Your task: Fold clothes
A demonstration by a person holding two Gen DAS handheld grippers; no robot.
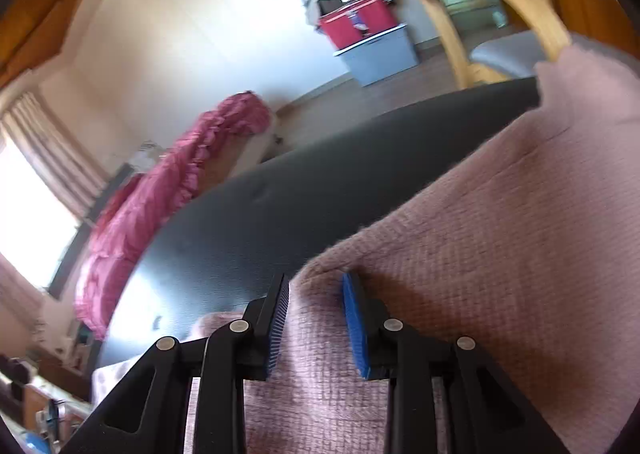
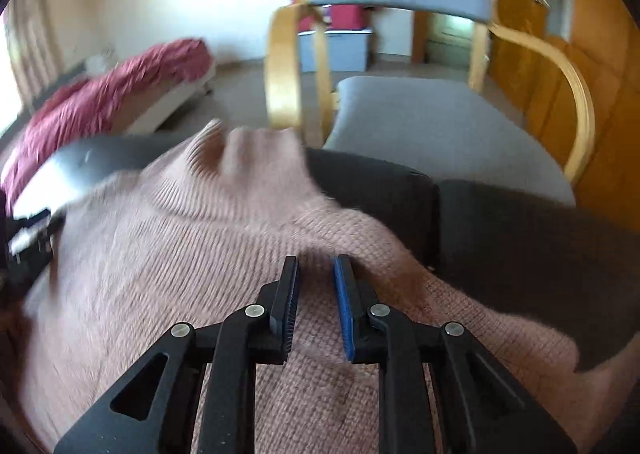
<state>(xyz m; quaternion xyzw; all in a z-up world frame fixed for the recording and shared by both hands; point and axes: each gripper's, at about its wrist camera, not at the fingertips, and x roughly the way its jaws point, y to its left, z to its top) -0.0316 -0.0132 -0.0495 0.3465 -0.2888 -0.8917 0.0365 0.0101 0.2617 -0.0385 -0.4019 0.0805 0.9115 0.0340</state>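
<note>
Pink knit sweater (image 2: 224, 254) lies spread on black table (image 1: 280, 206), filling lower right of left wrist view, ribbed collar at centre of right wrist view. Left gripper (image 1: 316, 294) released, jaws apart over sweater's edge. Right gripper (image 2: 316, 274) also spread, above the knit. Grey-cushioned wooden armchair (image 2: 432, 122) behind table, upper right; crimson bedding (image 1: 160, 194) at left

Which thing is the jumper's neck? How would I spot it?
Find the black table in front of the grey chair. The pink jumper lies on it. The neck is the raised tube at its far end, with long ribs, unlike the bumpy knit near the right tool.
</note>
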